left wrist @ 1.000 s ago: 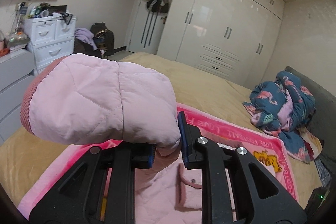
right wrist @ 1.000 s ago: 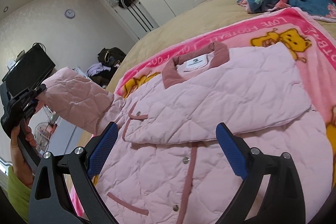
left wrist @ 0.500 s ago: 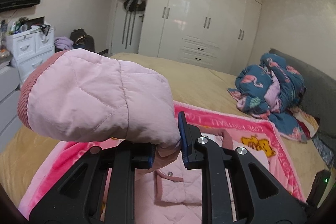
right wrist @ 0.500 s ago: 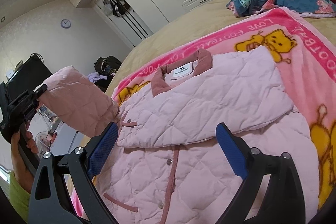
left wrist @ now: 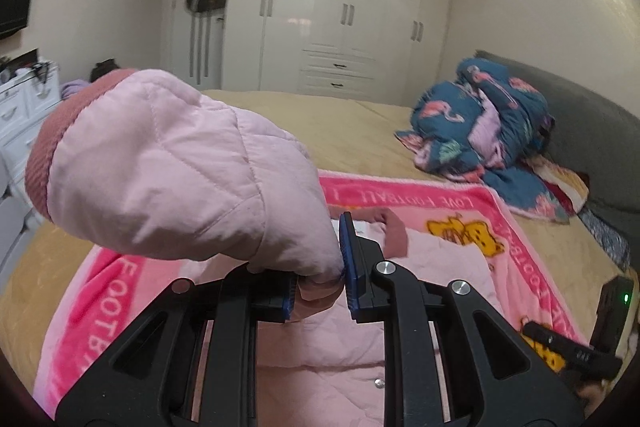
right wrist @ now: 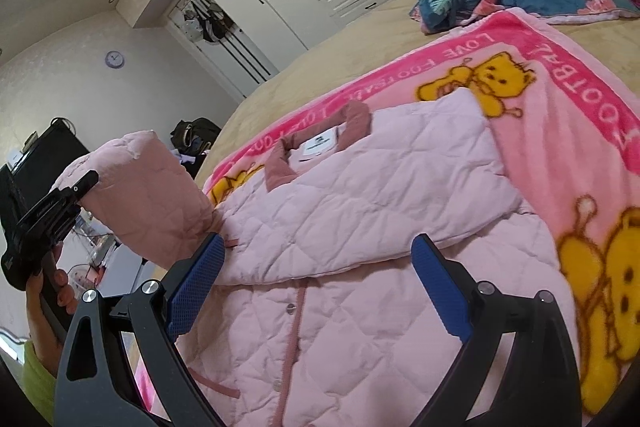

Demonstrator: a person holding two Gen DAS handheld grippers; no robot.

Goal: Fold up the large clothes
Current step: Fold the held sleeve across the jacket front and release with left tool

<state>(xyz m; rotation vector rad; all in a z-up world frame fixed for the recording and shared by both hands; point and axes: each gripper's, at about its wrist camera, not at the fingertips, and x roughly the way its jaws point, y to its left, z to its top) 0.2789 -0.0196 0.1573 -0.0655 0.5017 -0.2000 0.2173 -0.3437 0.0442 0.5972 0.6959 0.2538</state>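
**A:** What is that puffy pink thing?

**B:** It is a soft pink jacket [right wrist: 360, 227] with stitched diamond squares all over it. It has a darker pink fuzzy collar [right wrist: 320, 143] and little round snaps down the front. It lies flat on the fluffy pink blanket [right wrist: 560, 87], the one with yellow bears and big letters.

**A:** Where is the blanket?

**B:** On the tan bed [left wrist: 360, 123]. A crumpled blue quilt with flamingos [left wrist: 480, 123] sits past the far corner of the blanket.

**A:** What is the left gripper [left wrist: 318, 287] doing?

**B:** Its blue bumpy pads pinch the jacket's sleeve [left wrist: 168, 167]. The sleeve is lifted off the blanket and puffs up like a fat pillow, with a ribbed darker pink cuff [left wrist: 52, 147] at its end.

**A:** And the right gripper [right wrist: 316, 291]?

**B:** Its black fingers spread wide, with nothing between them. It hangs above the jacket's front, near the blanket's close edge. One sleeve already lies folded across the jacket's chest.

**A:** Did anything change from a second ago?

**B:** Yes. The lifted sleeve is closer to the jacket's middle now. The left view has swung over too, so the collar and a yellow bear show beyond the sleeve. The pinch is the same, and the right one is as wide as before.
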